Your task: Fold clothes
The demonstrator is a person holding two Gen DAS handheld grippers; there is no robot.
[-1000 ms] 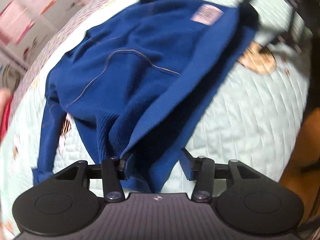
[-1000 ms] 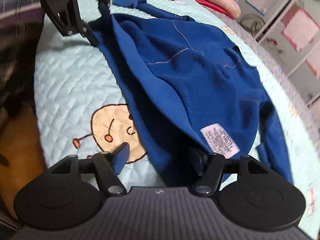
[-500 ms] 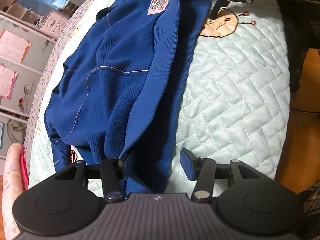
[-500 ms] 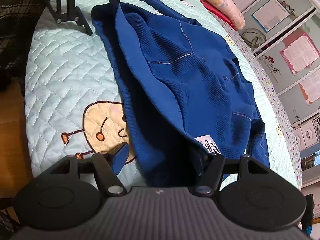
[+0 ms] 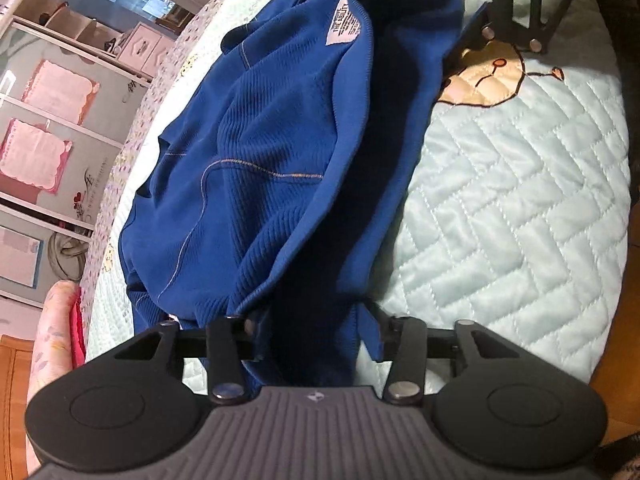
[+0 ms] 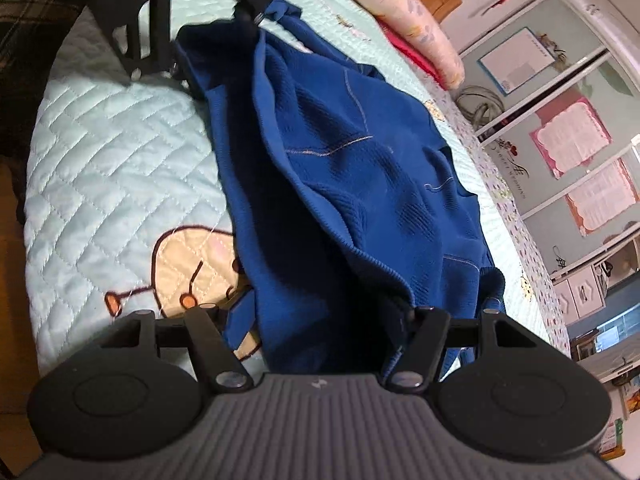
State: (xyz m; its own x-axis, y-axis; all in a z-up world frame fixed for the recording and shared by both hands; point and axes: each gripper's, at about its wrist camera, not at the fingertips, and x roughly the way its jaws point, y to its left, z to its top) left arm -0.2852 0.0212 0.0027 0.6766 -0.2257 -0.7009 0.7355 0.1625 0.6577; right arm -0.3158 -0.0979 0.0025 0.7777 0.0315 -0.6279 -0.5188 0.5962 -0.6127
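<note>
A blue knit sweater (image 5: 260, 160) lies inside out on the bed, its white label (image 5: 344, 26) showing at the far end of the hem. My left gripper (image 5: 314, 330) straddles one hem corner. Its jaws are closing with bunched cloth between them, and the cloth is not visibly pinched. My right gripper (image 6: 324, 316) straddles the opposite hem corner of the sweater (image 6: 360, 140), and its jaws are narrowing slightly around loose cloth. Each gripper shows in the other view: the right gripper (image 5: 428, 0) and the left gripper (image 6: 218, 46).
The sweater rests on a pale green quilt (image 5: 520, 200) with a tan cartoon patch (image 6: 188, 264) beside the hem. A pink pillow (image 6: 400, 12) lies at the head of the bed. Shelving with pink sheets (image 6: 560, 160) stands beyond. Wooden floor (image 5: 616, 360) borders the bed edge.
The left jaws have narrowed and the cloth now reaches its right pad. The right gripper's view has rolled; the hem now spans both its pads and the label has slipped from sight.
</note>
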